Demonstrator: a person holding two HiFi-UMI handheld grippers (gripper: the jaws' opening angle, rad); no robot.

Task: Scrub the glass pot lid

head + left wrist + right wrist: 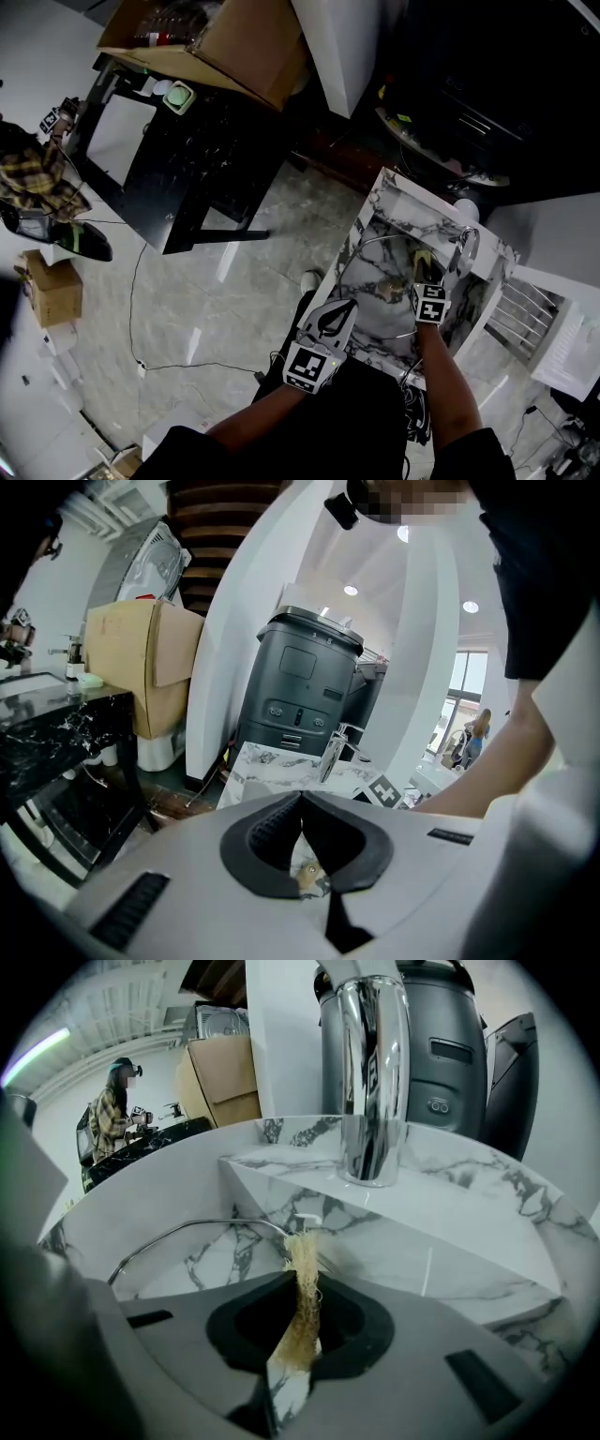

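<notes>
Right claw [302, 1281] clamped on fibrous scrubber [302, 1314]; glass lid [216, 1255] just beyond tips, faucet [373, 1082] ahead. Left claw [301, 797] closed, empty.

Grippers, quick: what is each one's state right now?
Left gripper: shut, nothing held.
Right gripper: shut on the fibrous scrubber.

Left hand-held gripper [345, 307] — near left, jaws closed tip to tip, nothing between them, marker cube facing up.
Left forearm [251, 420]: bare, reaching forward.
Right hand-held gripper [424, 277] — farther off, to the right, angled down and away, jaws pinched on a tan fibrous scrubber [302, 1302].
Right forearm [448, 375]: bare, extended straight.
</notes>
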